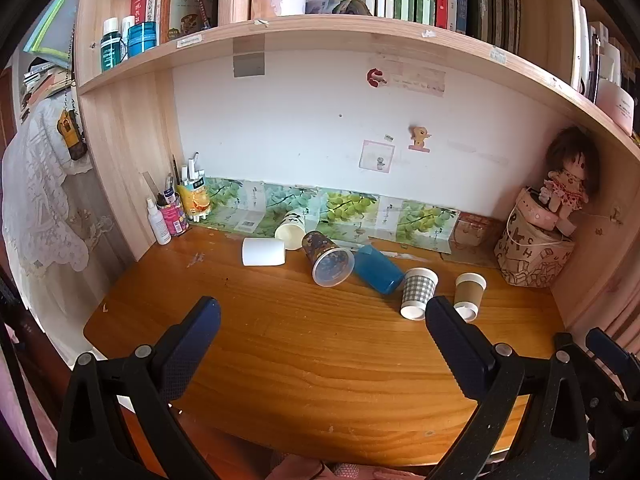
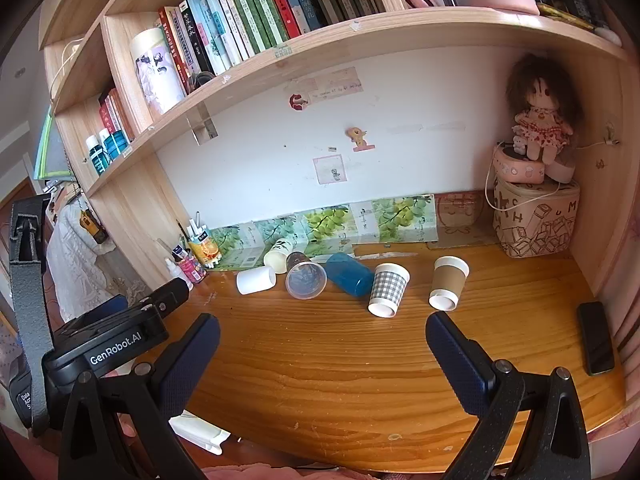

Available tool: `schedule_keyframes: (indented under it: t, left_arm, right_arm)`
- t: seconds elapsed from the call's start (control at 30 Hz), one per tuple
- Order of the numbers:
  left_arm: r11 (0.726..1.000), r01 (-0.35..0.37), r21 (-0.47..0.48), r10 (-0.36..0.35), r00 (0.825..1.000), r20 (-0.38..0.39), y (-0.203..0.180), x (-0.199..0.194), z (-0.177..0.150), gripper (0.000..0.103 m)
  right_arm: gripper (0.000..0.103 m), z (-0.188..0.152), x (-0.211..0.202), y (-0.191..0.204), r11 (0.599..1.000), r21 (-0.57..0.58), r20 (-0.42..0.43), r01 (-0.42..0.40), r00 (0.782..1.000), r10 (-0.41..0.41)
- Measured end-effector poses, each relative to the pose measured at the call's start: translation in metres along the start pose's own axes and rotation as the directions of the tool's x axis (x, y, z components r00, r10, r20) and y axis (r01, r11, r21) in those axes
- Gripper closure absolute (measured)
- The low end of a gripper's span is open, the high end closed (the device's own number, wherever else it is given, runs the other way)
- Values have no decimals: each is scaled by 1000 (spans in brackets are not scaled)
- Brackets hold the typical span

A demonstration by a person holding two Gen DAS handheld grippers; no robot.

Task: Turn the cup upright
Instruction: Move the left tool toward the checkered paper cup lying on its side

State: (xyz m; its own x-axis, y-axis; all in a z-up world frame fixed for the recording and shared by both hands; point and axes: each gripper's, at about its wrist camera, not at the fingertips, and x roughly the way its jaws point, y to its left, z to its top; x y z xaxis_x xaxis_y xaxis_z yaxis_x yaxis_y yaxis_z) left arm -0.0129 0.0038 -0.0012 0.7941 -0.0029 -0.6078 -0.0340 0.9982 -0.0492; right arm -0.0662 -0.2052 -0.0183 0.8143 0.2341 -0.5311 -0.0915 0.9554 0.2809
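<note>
The left gripper [image 1: 322, 320] has its two fingers wide apart and holds nothing. The right gripper [image 2: 322, 336] is the same, wide apart with nothing in it. Both hang over the near part of the wooden desk [image 2: 340, 380], well apart from the cups.

Past the tongs, the cups sit in a row across the desk. The brown cup [image 2: 448, 284] and the checked cup [image 2: 388, 290] are nearest. They look tipped toward us, but I cannot tell if they lie flat. Next come the blue cup [image 2: 348, 278], the clear cup [image 2: 306, 278], the white cup [image 2: 256, 280] and a cream cup [image 2: 276, 260] behind. These four lie on their sides.

No cup has been picked up yet, so I think the job has not started. All the turning is left to do.

A black phone [image 2: 596, 338] lies on the right side of the desk. At the back is a white wall [image 2: 260, 160]. A doll [image 2: 540, 120] sits on a box in the corner. Books [image 2: 248, 16] fill the shelf up top.
</note>
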Motion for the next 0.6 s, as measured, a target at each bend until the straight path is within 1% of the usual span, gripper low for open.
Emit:
schedule_keyframes:
  t: [0.37, 0.43, 0.6]
  left_arm:
    - [1000, -5, -11, 5, 1000, -5, -3, -12, -13, 1]
    - [1000, -7, -5, 7, 1000, -11, 3, -12, -10, 1]
    - [1000, -20, -8, 20, 1000, -17, 7, -19, -15, 1]
  right_arm:
    - [0, -6, -6, 4, 1000, -2, -3, -1, 1000, 1]
    - [0, -8, -7, 4, 1000, 1, -5, -8, 1000, 8]
    - [0, -13, -8, 7, 1000, -2, -14, -28, 1000, 28]
